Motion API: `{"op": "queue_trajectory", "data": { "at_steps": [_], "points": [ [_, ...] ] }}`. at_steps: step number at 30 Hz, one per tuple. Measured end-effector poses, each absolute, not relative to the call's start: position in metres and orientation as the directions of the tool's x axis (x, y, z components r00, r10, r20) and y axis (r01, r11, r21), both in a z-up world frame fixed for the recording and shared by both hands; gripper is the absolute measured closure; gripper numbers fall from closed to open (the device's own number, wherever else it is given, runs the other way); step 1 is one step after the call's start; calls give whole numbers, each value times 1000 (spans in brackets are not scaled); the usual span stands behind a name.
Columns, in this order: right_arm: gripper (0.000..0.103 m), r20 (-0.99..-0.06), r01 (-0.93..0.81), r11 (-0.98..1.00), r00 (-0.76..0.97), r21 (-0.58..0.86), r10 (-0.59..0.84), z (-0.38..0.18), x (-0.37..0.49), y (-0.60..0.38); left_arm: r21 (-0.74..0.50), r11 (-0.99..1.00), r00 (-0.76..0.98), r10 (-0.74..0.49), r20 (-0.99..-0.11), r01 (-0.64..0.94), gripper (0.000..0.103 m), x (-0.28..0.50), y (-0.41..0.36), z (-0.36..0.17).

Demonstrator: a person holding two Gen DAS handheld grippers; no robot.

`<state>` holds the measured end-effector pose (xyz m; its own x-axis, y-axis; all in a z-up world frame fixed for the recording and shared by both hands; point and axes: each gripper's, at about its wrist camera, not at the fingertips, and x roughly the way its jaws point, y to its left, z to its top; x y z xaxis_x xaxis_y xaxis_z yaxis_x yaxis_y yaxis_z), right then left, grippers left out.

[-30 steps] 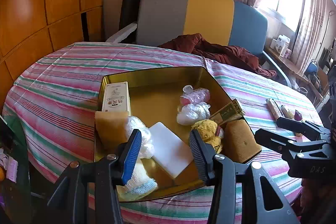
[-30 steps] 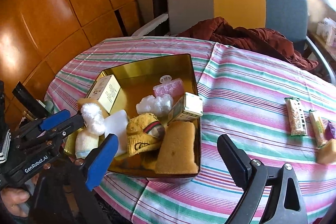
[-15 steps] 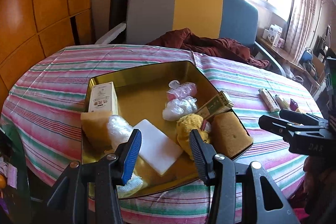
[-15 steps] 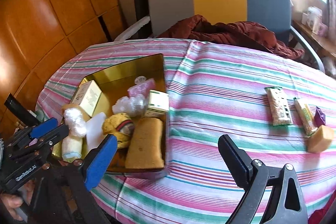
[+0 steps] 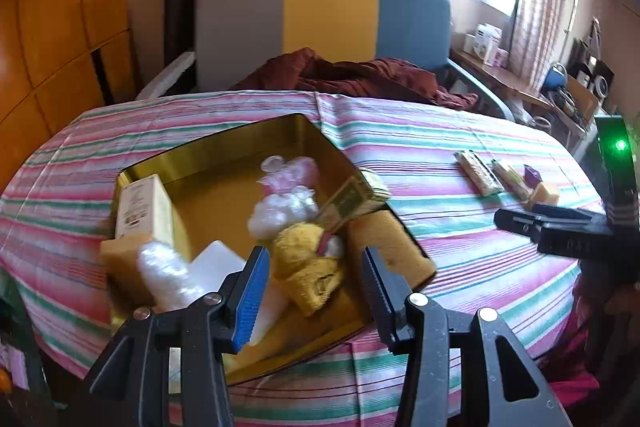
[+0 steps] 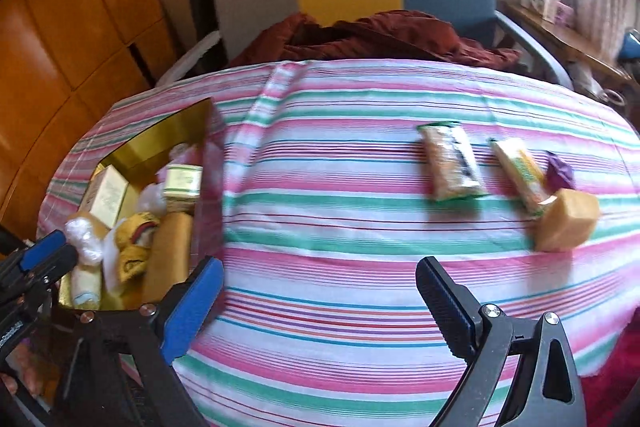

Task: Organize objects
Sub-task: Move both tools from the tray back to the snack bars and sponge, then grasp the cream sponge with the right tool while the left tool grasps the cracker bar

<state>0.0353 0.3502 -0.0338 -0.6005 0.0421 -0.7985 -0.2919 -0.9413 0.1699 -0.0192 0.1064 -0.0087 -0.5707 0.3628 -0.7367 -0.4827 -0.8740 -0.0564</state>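
Observation:
A gold tin [image 5: 240, 143] [image 6: 168, 139] on the striped tablecloth holds a cream box [image 5: 138, 203], sponges [image 5: 392, 247], a yellow knit hat [image 5: 308, 267], white wads and a pink bottle. My left gripper [image 5: 314, 287] is open and empty, hovering over the tin's near edge. My right gripper [image 6: 320, 303] is open and empty above the cloth. Loose at the right lie two snack bars [image 6: 450, 163] [image 6: 520, 173], a purple piece [image 6: 560, 171] and a yellow sponge block [image 6: 566, 221].
A grey, yellow and blue chair [image 5: 328, 23] with a dark red cloth [image 5: 352, 75] stands behind the table. Wooden panels [image 5: 52, 27] lie to the left. A cluttered shelf [image 5: 540, 87] is at the right under the window.
My right gripper has swung right, away from the tin and toward the loose snack bars and sponge block. My left gripper has shifted slightly and stays open over the tin.

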Motion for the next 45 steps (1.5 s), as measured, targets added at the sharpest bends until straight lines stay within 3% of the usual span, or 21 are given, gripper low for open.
{"op": "queue_trajectory", "data": {
  "at_steps": [15,28,35,37,38,39,45],
  "points": [
    [2,-813,-604,-789,-513,115,274,-22,93,513,-38,-766,-480,440,-759,-642,55,-10,180,-7],
    [0,-824,-604,-777,-523,177,219,-61,88,556,-99,-675,-329,476,-815,-731,55,-19,279,-24],
    [1,-821,-595,-792,-517,140,243,-69,78,563,-148,-658,-244,466,-851,-739,55,-31,326,-49],
    [8,-826,-585,-800,-511,131,239,-72,75,564,-154,-658,-231,459,-858,-737,55,-35,336,-55],
    [27,-829,-583,-805,-503,115,246,-72,74,564,-159,-660,-224,457,-861,-735,55,-37,339,-57],
    [39,-834,-585,-805,-491,100,252,-72,73,564,-164,-660,-219,458,-862,-733,55,-39,341,-59],
    [41,-843,-560,-822,-490,108,223,-60,80,556,-172,-669,-222,461,-859,-723,51,-53,360,-63]
  ]
}}
